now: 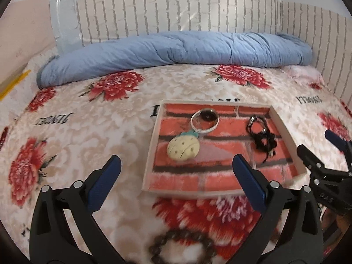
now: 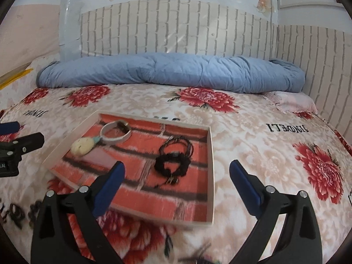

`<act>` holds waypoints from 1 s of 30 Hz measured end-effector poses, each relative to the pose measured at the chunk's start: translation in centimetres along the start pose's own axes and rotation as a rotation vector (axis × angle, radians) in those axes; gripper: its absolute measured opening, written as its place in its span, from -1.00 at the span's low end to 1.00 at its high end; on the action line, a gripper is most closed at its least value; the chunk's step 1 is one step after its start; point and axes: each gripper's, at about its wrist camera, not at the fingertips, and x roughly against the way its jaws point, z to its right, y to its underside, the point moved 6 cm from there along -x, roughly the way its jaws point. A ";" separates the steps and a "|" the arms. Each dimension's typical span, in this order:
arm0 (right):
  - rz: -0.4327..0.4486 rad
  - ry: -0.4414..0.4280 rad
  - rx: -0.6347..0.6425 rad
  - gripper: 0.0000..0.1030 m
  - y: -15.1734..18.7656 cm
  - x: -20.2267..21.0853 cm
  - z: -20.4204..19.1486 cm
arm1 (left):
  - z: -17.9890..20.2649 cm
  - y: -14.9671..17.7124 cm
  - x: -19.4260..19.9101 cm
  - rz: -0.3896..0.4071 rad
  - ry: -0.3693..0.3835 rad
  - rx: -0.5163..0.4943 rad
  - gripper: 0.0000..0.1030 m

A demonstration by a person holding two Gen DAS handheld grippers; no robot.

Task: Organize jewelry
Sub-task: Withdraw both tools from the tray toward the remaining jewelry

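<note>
Figure: both grippers stood above a bed, clear of the tray. The left gripper (image 1: 176, 171) had its jaws spread wide with nothing between them; the right gripper (image 2: 177, 176) likewise stood wide apart and empty. The shallow tray (image 2: 210, 176), lined with red brick-pattern plush, lay on the bedspread and held three pieces: a cream pineapple-shaped charm (image 1: 182, 146) at centre left, a white bangle (image 1: 204, 121) touching the charm's far end, and a tangle of black cord bracelets (image 2: 173, 160) on the right. A dark beaded bracelet (image 1: 180, 245) lay outside the tray on the near bedspread, under the left gripper; this piece was judged the next to be moved. To do that step well, the fingers would need to straddle one arc of the beads rather than the whole loop, close low enough to catch the beads without pinching the plush, and lift straight before carrying to a bare patch of the tray. The bedspread (image 2: 253, 136), cream with red flowers, was soft and would give under pressure. A rolled blue quilt (image 2: 171, 72) lay along the far edge, against a pale brick-pattern wall (image 2: 176, 28)
</note>
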 end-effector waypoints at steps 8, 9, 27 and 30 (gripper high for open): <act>-0.054 0.042 0.030 0.82 3.6 4.1 2.8 | -3.1 3.5 5.5 0.025 -0.059 -0.016 0.90; -0.062 0.050 0.027 0.82 4.1 4.4 3.3 | -3.6 4.0 5.8 0.022 -0.065 -0.012 0.90; -0.169 0.050 -0.070 0.82 12.6 7.3 5.0 | -9.4 13.3 6.9 -0.075 -0.117 0.044 0.90; -0.174 0.039 -0.061 0.82 13.0 7.2 4.0 | -9.7 13.8 6.2 -0.090 -0.118 0.053 0.90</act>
